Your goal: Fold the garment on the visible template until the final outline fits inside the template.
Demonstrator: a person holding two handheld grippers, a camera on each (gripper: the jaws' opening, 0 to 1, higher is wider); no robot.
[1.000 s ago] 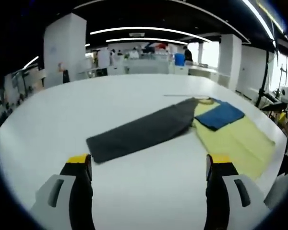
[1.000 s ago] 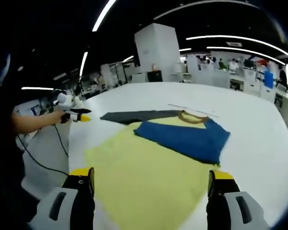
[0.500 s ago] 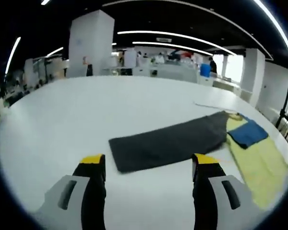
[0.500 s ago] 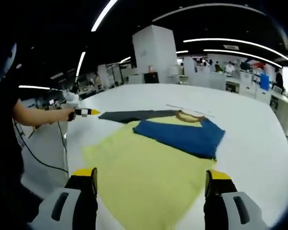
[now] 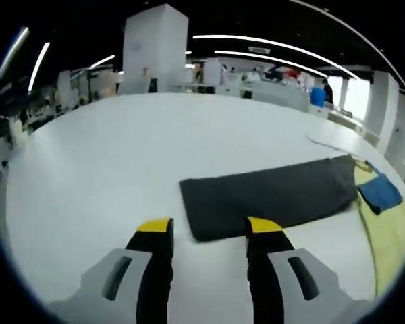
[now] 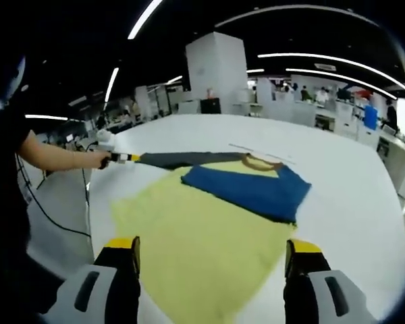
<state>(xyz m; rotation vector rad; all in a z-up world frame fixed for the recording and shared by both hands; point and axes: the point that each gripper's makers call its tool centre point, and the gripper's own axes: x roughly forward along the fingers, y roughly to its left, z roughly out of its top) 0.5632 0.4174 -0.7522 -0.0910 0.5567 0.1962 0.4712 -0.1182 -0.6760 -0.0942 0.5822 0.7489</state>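
I'm lining my left tongs [image 5: 202, 233], narrowly parted and empty, on the grey sleeve [image 5: 270, 196] end; next, pinch it. Right tongs [image 6: 209, 253] hang wide over the yellow body [image 6: 202, 243].

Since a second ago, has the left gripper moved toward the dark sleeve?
Yes. In the right gripper view the left gripper has travelled along the white table and now reaches the end of the dark sleeve, its jaws narrower than before.

I see the garment [image 6: 246, 192] lying on the template [image 6: 202, 250], its sleeve [image 5: 270, 196] stretched left across the counter [image 5: 121, 155].
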